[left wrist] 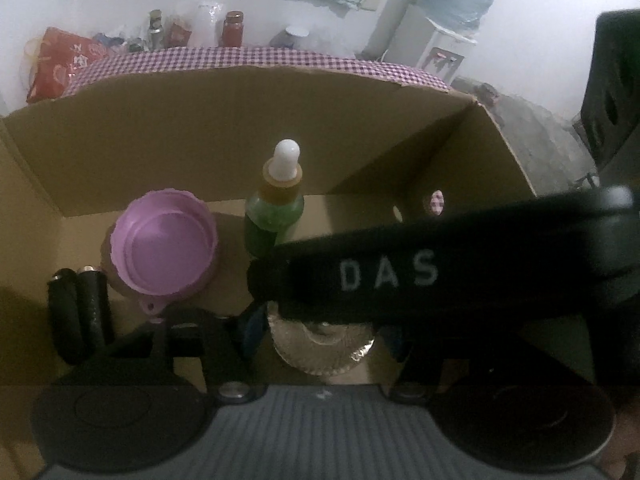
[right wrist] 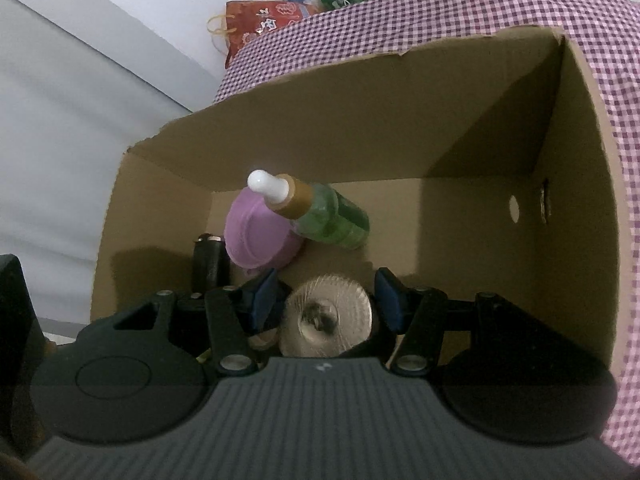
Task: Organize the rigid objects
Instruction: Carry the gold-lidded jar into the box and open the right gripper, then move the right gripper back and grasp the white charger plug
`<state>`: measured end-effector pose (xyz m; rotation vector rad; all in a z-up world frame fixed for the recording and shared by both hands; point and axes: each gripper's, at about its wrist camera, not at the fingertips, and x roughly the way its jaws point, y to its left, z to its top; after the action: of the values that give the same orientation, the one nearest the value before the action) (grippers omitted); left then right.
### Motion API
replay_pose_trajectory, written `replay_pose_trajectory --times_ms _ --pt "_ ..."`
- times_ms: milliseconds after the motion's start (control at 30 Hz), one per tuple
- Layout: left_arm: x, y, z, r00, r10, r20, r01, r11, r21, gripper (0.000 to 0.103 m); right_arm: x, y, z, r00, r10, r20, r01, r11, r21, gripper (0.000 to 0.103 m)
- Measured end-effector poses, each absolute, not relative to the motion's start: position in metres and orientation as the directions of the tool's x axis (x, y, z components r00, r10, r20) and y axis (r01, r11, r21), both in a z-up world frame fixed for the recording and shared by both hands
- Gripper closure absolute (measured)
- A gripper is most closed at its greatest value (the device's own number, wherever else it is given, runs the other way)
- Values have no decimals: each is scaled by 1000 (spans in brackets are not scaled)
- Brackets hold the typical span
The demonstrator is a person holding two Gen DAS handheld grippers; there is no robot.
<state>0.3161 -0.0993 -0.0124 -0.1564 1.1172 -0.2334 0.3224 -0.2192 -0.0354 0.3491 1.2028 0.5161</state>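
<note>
Both wrist views look down into an open cardboard box (left wrist: 224, 128) (right wrist: 360, 132). On its floor are a purple lid (left wrist: 164, 244) (right wrist: 260, 236), a green dropper bottle (left wrist: 274, 216) (right wrist: 332, 216) and a black two-handled hand grip (left wrist: 80, 312) (right wrist: 208, 260). My left gripper (left wrist: 324, 334) is shut on a ribbed clear glass piece (left wrist: 320, 354). My right gripper (right wrist: 326, 300) is shut on a similar ribbed glass piece (right wrist: 326, 312). I cannot tell if it is the same piece. The right gripper's black finger (left wrist: 400, 276) crosses just above the left pads.
The box stands on a purple checked cloth (left wrist: 280, 60) (right wrist: 500, 8). Beyond it are a red bag (left wrist: 60, 64) (right wrist: 264, 20), jars and bottles (left wrist: 232, 28). The box floor to the right of the bottle (right wrist: 460, 240) is bare. The right wall has small holes (right wrist: 514, 208).
</note>
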Motion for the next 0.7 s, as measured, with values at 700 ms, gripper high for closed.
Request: replay_pose_trajectory --times_ms 700 --pt "167 -69 82 736 -337 -587 217 939 -267 14 172 -303 74 609 688 -394 -348 679 647 46"
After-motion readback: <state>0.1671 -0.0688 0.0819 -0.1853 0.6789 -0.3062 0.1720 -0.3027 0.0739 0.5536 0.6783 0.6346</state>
